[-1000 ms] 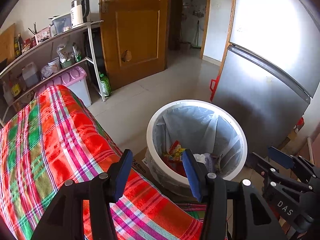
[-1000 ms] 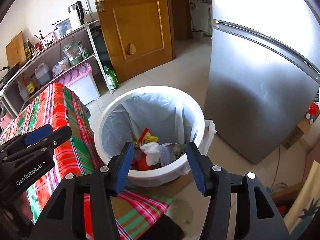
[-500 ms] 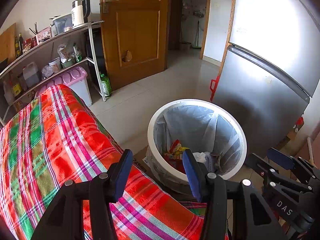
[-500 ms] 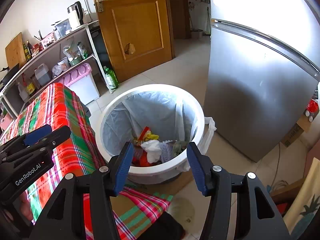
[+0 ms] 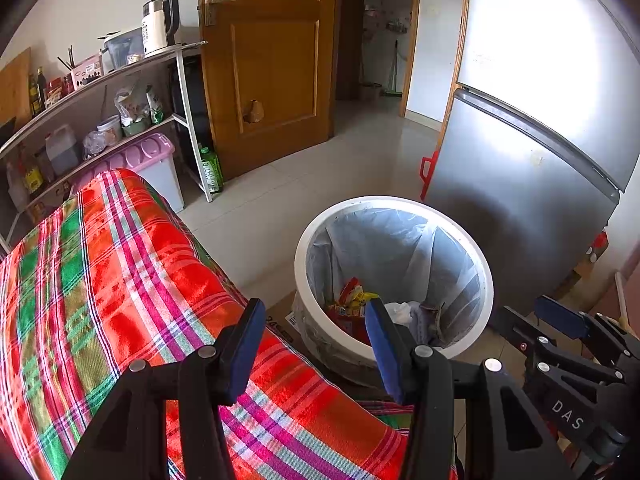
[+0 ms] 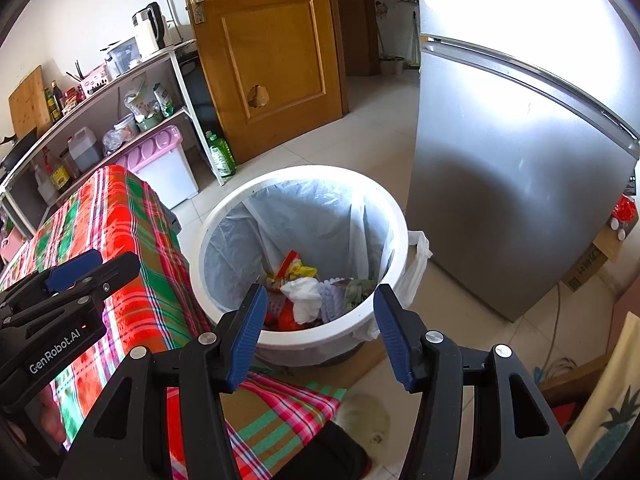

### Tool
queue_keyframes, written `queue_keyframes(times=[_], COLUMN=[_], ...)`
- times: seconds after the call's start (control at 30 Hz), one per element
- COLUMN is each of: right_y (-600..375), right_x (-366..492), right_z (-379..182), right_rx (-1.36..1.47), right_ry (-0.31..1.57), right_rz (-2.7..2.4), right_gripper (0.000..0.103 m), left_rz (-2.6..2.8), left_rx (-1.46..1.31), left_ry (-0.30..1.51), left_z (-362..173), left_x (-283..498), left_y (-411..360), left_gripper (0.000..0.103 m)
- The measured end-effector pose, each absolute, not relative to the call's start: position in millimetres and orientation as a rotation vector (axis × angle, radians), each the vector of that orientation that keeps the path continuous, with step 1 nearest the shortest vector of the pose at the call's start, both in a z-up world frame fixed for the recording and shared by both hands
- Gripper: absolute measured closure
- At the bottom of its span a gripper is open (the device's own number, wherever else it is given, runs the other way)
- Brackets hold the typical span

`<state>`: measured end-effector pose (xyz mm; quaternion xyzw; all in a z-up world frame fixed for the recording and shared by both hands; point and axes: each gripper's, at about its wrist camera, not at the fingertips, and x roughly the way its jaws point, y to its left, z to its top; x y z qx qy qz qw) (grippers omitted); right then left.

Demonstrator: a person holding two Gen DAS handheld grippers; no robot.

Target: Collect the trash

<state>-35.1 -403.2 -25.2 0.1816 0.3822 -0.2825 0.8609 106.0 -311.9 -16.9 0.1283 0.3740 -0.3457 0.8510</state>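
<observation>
Both tongs hang released and empty: the left tongs [image 5: 316, 344] over a plaid-covered counter [image 5: 120, 280], the right tongs [image 6: 320, 328] above a white lined bin [image 6: 394, 216]. Wrappers and tissue, the trash [image 6: 308, 292], lie inside; collection looks nearly finished.

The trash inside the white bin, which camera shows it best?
The right wrist view. It looks down into the white bin, so the trash shows as separate pieces: wrappers, white crumpled paper, something red. In the left wrist view the trash sits partly behind one of the left gripper's fingers.
</observation>
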Motion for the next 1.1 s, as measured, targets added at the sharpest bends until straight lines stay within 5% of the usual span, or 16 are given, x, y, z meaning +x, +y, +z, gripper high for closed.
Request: queue_keyframes(times=[1.1], right_y=[-402.7], right_x=[-35.2], right_z=[-25.6], right_rx=[0.385], right_ry=[0.800], right_rz=[-0.600], right_gripper=[0.047], left_rz=[-0.725], left_rx=[0.272], left_ry=[0.792], left_z=[-19.2], left_x=[107.4], left_y=[-311.8], left_gripper=[0.051])
